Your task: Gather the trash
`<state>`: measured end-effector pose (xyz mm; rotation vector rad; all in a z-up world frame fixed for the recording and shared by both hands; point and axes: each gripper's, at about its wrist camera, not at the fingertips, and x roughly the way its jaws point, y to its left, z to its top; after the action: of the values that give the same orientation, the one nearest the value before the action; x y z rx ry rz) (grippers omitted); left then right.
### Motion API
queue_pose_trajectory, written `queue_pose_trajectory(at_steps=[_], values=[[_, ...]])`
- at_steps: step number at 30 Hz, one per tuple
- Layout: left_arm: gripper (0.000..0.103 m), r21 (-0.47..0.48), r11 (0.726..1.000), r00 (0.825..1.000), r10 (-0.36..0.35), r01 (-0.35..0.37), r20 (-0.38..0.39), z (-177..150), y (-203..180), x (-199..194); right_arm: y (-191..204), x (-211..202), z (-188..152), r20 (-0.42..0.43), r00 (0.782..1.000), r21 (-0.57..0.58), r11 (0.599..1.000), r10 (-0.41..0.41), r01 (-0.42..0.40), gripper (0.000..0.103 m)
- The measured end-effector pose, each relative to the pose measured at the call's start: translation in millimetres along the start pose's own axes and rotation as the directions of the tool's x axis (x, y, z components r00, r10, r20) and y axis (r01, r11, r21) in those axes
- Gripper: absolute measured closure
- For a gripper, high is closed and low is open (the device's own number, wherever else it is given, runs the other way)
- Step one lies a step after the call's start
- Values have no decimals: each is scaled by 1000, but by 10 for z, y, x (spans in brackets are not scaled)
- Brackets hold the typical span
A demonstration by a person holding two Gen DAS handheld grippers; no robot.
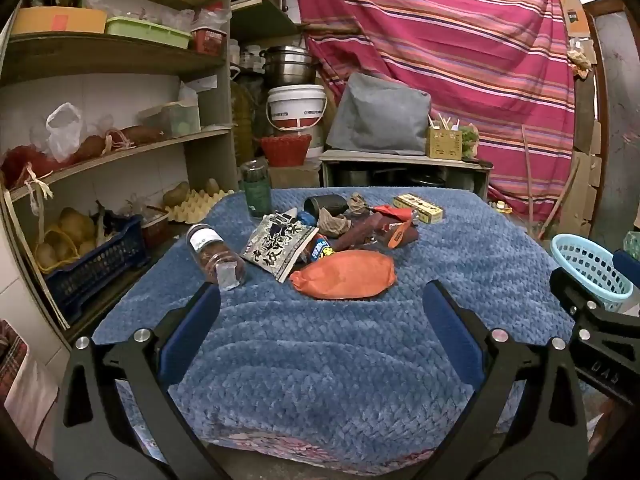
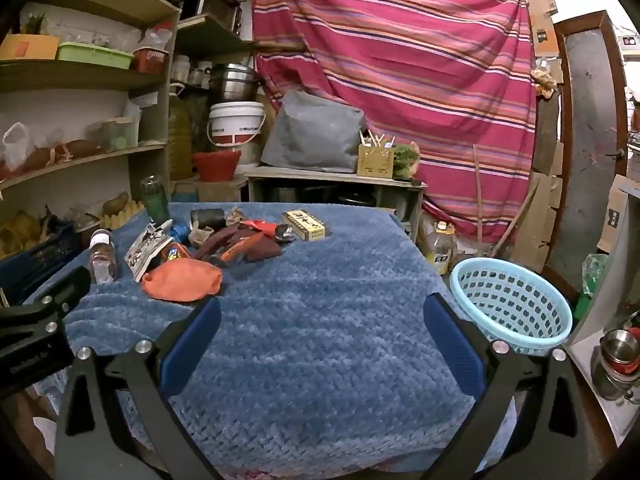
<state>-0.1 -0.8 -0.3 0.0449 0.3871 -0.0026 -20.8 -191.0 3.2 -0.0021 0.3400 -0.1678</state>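
Both the left hand-held gripper point(image 1: 320, 300) and right hand-held gripper point(image 2: 322, 312) hover spread wide, empty, above the blue blanket point(image 2: 320, 280).

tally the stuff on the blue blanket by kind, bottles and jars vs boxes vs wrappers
Bottles and jars: 2, the green bottle standing, the clear jar lying down
Boxes: 1, the yellow box
Wrappers and packets I can separate: 3, the orange packet, the black-and-white packet, the red wrapper
Total: 6; the rest of the pile overlaps too much to count.

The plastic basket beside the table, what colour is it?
Light blue, with a perforated wall. The plastic basket shows best in the right wrist view.
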Motion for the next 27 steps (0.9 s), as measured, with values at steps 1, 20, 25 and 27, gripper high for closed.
queue_pose_trajectory(at_steps=[1,20,25,27], values=[[5,0,1000,1000,0,0,1,0,1,-2,-3,-4,2,1,1000,-1,1000,-2,2,4],[5,-1,1000,1000,0,0,5,-1,0,-6,-37,-12,8,5,1000,-4,1000,-10,10,4],[5,-2,1000,1000,-1,1,6,-1,3,-7,-42,-10,6,7,1000,-7,1000,-12,12,4],[5,-3,1000,1000,-2,2,4,-1,4,-6,-43,-14,5,7,1000,-5,1000,-13,13,4]])
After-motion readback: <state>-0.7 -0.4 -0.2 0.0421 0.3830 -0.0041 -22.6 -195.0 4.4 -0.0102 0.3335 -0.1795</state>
